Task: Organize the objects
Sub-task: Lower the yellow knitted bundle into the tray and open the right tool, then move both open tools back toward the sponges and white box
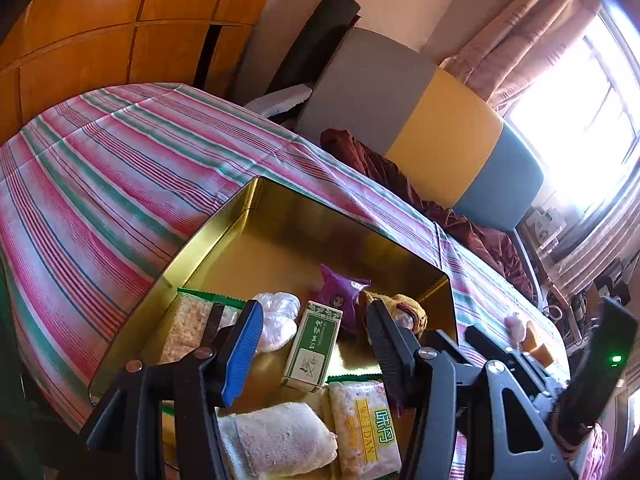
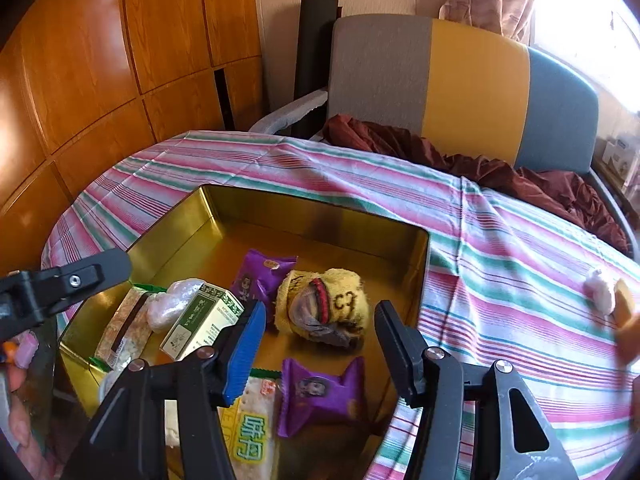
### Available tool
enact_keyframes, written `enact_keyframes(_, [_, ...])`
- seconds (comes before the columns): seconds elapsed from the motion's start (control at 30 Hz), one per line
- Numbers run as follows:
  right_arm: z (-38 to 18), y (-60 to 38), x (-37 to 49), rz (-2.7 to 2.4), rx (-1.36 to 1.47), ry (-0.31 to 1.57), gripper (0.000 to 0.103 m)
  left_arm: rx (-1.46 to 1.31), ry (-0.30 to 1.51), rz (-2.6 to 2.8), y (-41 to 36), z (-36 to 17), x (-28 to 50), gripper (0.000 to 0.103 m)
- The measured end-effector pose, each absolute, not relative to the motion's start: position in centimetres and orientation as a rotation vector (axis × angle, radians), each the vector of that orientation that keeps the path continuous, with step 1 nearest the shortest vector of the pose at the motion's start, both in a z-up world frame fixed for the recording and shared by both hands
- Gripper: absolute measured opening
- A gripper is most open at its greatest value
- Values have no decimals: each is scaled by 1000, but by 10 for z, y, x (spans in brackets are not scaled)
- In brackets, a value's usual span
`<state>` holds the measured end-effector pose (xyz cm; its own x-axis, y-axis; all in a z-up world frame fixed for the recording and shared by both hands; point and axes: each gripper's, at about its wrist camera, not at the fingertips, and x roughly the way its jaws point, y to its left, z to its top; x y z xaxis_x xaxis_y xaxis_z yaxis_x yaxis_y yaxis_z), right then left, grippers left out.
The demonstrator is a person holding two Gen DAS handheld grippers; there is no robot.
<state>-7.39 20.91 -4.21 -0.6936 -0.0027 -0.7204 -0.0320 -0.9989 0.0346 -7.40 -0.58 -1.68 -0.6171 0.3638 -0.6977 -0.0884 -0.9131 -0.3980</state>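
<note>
A gold tin (image 1: 200, 236) (image 2: 312, 204) stands open on a striped tablecloth (image 1: 100, 168) (image 2: 500, 264). Inside lie a green box (image 1: 314, 344) (image 2: 200, 320), a white bag (image 1: 280, 316) (image 2: 172, 300), cracker packets (image 1: 364, 420) (image 2: 252, 428), purple snack packets (image 1: 344, 288) (image 2: 320, 394) and a yellow plush toy (image 1: 404, 308) (image 2: 332, 308). My left gripper (image 1: 314, 316) hangs open over the green box, its pads clear of it. The right gripper (image 2: 320, 314) is open just above the plush toy, which rests on the tin's floor untouched.
A chair (image 1: 440, 136) (image 2: 476, 92) with a grey, yellow and blue back stands behind the table, dark red cloth (image 2: 520, 176) draped on its seat. A small white item (image 2: 598, 288) and an orange one (image 2: 624, 308) lie on the cloth at right. Wooden cabinets (image 2: 100, 60) line the left.
</note>
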Motion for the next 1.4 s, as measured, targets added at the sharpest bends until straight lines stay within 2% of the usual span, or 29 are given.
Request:
enact_keyframes(0.47, [-7,260,-15,2807,-1068,-102,66,-1191,-307,2458,45,-20,-51,55])
enact_keyframes(0.9, [-12,345,45,2667,-1072,-25,67,-1091,-45,2213,131,-26,14,55])
enact_keyframes(1.2, [-28,410,76,2549,-1083,45,67,-1128,-27,2109,170,-39,49,55])
enact_keyframes(1.4, [-37,444,93,2491,-1090,68,67,-1131,53,2059,195,-45,65,55])
